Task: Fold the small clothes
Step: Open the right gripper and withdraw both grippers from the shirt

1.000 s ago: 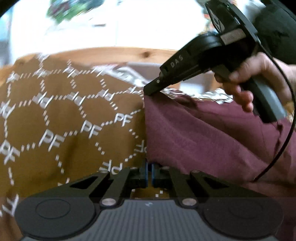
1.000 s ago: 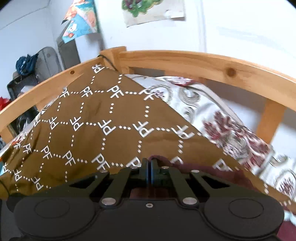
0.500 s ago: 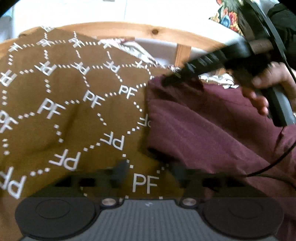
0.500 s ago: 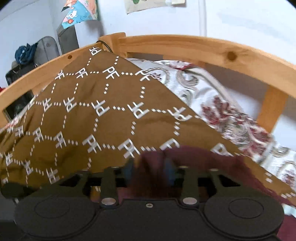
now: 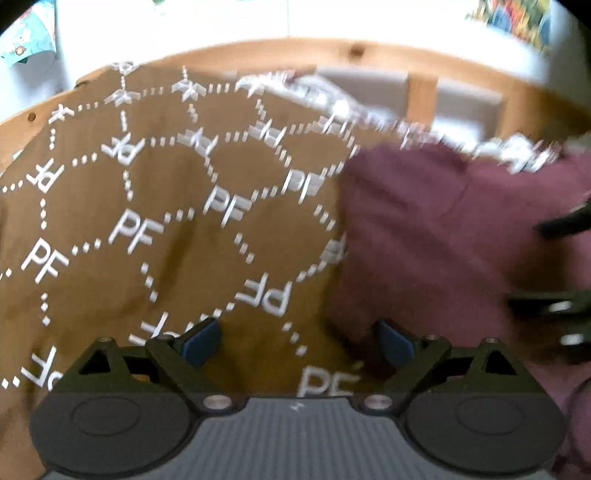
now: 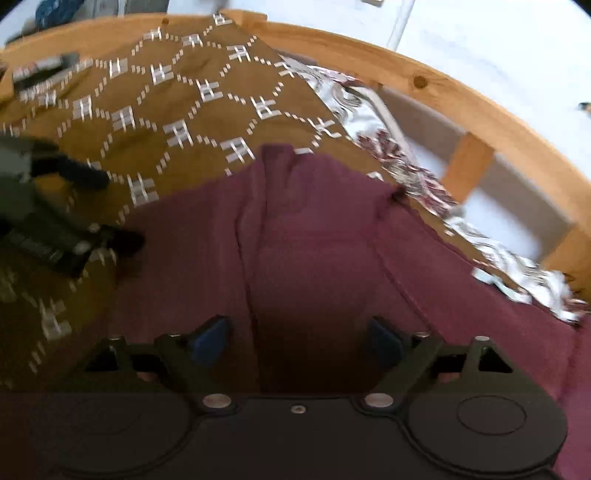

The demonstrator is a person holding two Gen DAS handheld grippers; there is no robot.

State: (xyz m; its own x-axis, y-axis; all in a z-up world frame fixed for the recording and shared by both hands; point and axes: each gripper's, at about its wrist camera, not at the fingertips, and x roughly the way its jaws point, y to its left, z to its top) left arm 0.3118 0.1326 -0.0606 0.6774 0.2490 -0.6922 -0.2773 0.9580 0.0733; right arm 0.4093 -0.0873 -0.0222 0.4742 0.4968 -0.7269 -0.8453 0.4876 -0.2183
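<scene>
Lying on brown blanket (image 6: 207, 122), maroon garment (image 6: 314, 240), wooden bed frame (image 6: 461, 99)

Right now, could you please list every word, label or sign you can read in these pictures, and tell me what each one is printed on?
"PF": white letters repeated inside the dotted hexagons all over the brown cloth, some upside down.
In the right wrist view the same marks on the brown cloth are too blurred to read.
Maroon garment: no text visible.
Wall posters: blurred, nothing readable.
</scene>
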